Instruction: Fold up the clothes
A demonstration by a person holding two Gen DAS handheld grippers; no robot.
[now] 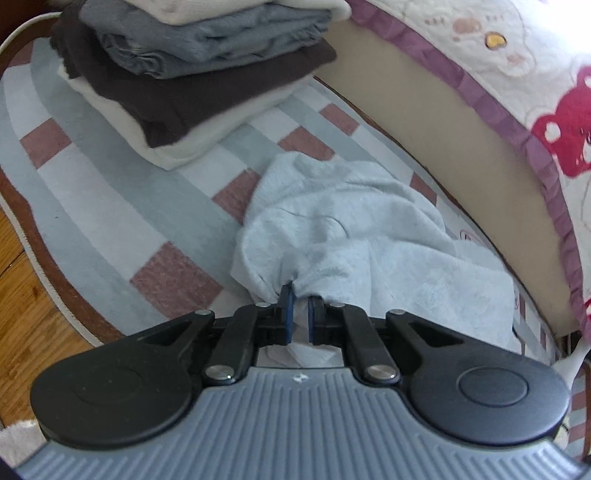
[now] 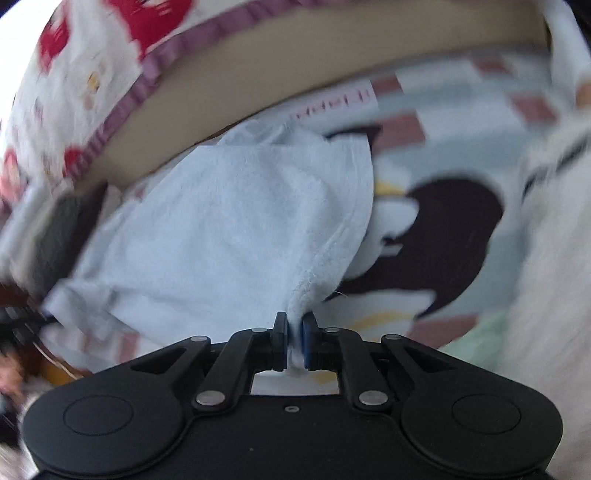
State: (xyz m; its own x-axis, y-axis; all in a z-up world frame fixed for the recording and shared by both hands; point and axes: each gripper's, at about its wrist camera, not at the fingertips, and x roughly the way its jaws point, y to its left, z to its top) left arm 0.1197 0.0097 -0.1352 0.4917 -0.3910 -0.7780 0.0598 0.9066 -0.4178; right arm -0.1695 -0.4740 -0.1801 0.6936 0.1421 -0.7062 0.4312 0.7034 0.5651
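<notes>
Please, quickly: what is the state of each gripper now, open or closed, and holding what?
Left gripper: closed, jaws pinching the light blue garment.
Right gripper: closed, jaws pinching the same light blue garment.

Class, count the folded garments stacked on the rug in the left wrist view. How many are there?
4, in one pile: cream top layer, grey beneath it, dark brown next, white at the bottom. The frame crops the top, so more may be hidden.

Left gripper (image 1: pixel 299 308) and right gripper (image 2: pixel 294 339): jaws clamped on cloth.
</notes>
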